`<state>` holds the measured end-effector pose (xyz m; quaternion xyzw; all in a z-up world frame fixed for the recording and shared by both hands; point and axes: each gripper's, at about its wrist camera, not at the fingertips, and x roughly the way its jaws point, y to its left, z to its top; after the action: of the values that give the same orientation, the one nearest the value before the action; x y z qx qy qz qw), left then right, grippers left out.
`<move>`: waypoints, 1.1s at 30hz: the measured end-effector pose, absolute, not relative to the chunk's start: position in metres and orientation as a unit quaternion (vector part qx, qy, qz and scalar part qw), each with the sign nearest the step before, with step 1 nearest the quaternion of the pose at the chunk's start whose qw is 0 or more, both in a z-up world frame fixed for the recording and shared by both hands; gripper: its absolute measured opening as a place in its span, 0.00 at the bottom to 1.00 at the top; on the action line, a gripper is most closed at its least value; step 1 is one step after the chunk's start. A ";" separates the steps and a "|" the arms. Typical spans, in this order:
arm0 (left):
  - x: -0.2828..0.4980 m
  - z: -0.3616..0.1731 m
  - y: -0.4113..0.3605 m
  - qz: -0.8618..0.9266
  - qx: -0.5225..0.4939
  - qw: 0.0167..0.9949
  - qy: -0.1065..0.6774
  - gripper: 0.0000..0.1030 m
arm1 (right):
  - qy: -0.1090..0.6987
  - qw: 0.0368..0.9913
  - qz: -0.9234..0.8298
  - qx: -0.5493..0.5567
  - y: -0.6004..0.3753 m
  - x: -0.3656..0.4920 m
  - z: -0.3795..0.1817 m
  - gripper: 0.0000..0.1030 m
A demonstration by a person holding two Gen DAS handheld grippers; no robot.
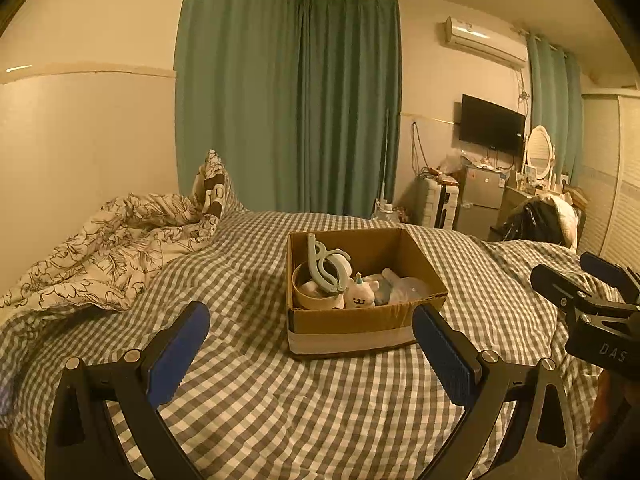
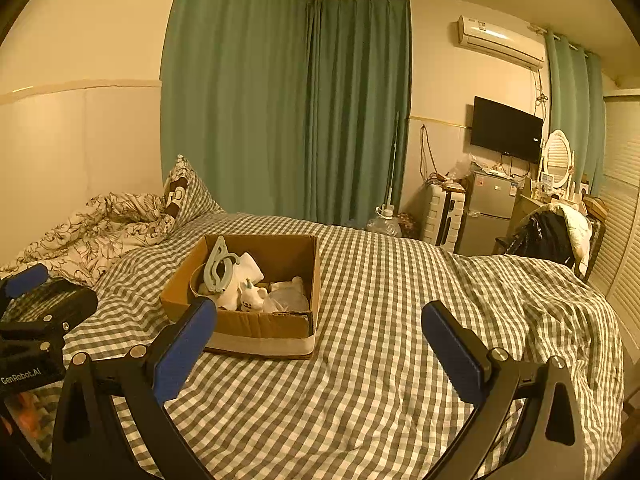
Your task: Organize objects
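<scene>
An open cardboard box [image 1: 352, 322] sits on the checked bed cover; it also shows in the right wrist view [image 2: 260, 328]. Inside it lie a pale blue folding hanger [image 1: 326, 266], a round tan container [image 1: 310, 300], a small white plush toy [image 1: 359, 296] and clear plastic items [image 1: 404, 286]. My left gripper [image 1: 310, 334] is open and empty, just in front of the box. My right gripper [image 2: 320, 326] is open and empty, to the right of the box; it shows at the right edge of the left wrist view [image 1: 580, 280].
A crumpled floral duvet [image 1: 104, 248] lies at the bed's far left by the wall. Green curtains [image 1: 288, 100] hang behind. A small fridge [image 2: 490, 208], wall TV [image 2: 506, 128], vanity mirror [image 2: 558, 156] and a chair with clothes [image 2: 548, 236] stand beyond the bed's right side.
</scene>
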<state>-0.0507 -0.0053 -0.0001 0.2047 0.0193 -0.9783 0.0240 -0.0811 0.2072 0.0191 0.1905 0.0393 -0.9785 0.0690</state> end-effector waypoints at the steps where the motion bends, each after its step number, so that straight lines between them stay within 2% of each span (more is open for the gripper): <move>1: -0.051 0.000 -0.005 -0.978 0.205 0.024 0.017 1.00 | 0.039 0.069 -0.979 0.190 0.207 -0.081 0.020 1.00; 33: -0.050 -0.004 0.000 -0.977 0.214 0.022 0.012 1.00 | 0.043 0.076 -0.978 0.187 0.201 -0.075 0.021 1.00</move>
<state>-0.0497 -0.0004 -0.0040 0.2139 0.0124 -0.9765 0.0218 -0.0749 0.2012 0.0210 0.1874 0.0431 -0.9784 0.0764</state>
